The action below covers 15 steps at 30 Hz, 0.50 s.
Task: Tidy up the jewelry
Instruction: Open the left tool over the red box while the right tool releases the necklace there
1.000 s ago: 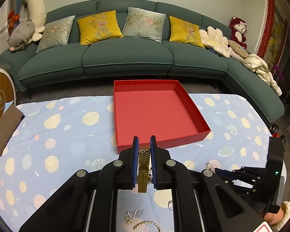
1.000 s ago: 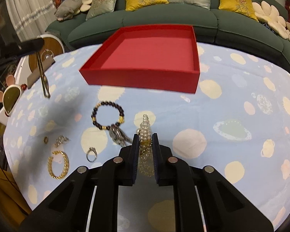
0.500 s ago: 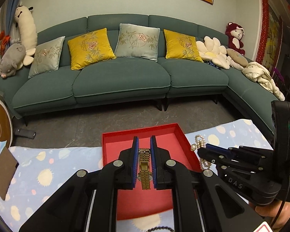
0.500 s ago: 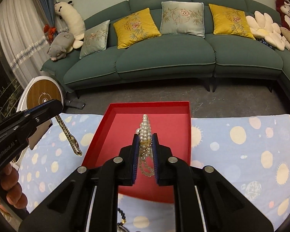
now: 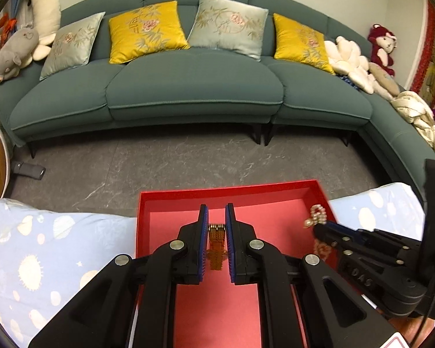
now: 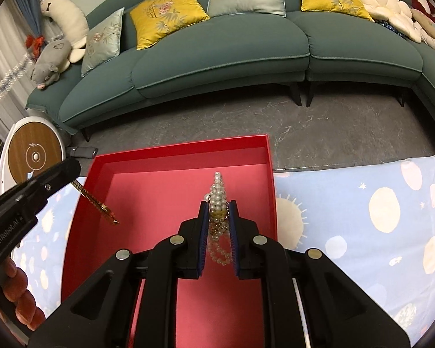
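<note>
An open red box (image 5: 226, 191) lies at the far edge of the table, and both grippers hang over it. My left gripper (image 5: 216, 207) pinches a gold watch band (image 5: 216, 242) that dangles above the box floor; its jaws are starting to open, with the band still between the pads. In the right wrist view the left gripper (image 6: 75, 171) enters from the left, the gold band (image 6: 97, 203) hanging slantwise from it. My right gripper (image 6: 219, 203) is shut on a pearl necklace (image 6: 217, 188) bunched between its pads. The left wrist view also shows the right gripper (image 5: 316, 227) and its pearl necklace (image 5: 317, 213).
A light blue cloth with suns and planets (image 5: 43, 246) covers the table on both sides of the box. Beyond the table's edge are grey floor and a long green sofa (image 5: 188, 92) with cushions. A round wood-topped device (image 6: 34, 153) stands at left. A hand (image 6: 20, 295) grips the left tool.
Both grippers have carried their pieces forward from the table's near side to above the red box. The loose jewelry on the cloth has dropped out of view.
</note>
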Tool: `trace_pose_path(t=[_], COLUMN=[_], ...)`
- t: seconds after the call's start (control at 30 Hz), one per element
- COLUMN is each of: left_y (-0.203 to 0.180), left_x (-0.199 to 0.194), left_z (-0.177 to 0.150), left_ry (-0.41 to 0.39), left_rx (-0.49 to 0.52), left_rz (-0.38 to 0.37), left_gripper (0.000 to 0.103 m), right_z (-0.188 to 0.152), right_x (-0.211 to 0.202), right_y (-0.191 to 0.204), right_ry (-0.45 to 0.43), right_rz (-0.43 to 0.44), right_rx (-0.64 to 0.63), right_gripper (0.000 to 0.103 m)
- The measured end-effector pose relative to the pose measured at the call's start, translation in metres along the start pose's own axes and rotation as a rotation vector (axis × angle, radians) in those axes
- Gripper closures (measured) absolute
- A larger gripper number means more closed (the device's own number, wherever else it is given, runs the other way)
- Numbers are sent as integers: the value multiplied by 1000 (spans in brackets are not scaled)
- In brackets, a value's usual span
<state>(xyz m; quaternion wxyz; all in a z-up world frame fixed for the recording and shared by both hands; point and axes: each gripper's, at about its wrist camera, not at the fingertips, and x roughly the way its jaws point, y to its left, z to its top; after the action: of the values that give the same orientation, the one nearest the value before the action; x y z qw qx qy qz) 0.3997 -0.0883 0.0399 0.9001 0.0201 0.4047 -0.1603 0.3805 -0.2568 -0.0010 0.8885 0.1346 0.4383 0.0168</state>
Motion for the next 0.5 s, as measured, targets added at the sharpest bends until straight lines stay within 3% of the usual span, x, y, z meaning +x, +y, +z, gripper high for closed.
trace_pose_path(t=[0.07,0.1,0.13,0.3,0.5], left_y=[-1,-1,1,12,24], left_x=[4,4,2,-38,-119], left_z=[-6,-8,-9,-18,-46], left_ry=[-18,-19,-21,-58,-92], left_rx=[-1,-5,-14,-85,-134], left_rz=[48,71,72,54,53], left_gripper=[81,75,67,53,45], right_z=[-1,-2,-3,-17,-61], right_x=[1,1,-4,-55,-144], right_y=[-3,-5,-8,-12,-3], right_ry=[-16,-30,-53,-141,-189], right_rz=[-13,-20,-11,36,39], right_rx=[9,19,32,28,-50], right_gripper=[79,61,58,58,55])
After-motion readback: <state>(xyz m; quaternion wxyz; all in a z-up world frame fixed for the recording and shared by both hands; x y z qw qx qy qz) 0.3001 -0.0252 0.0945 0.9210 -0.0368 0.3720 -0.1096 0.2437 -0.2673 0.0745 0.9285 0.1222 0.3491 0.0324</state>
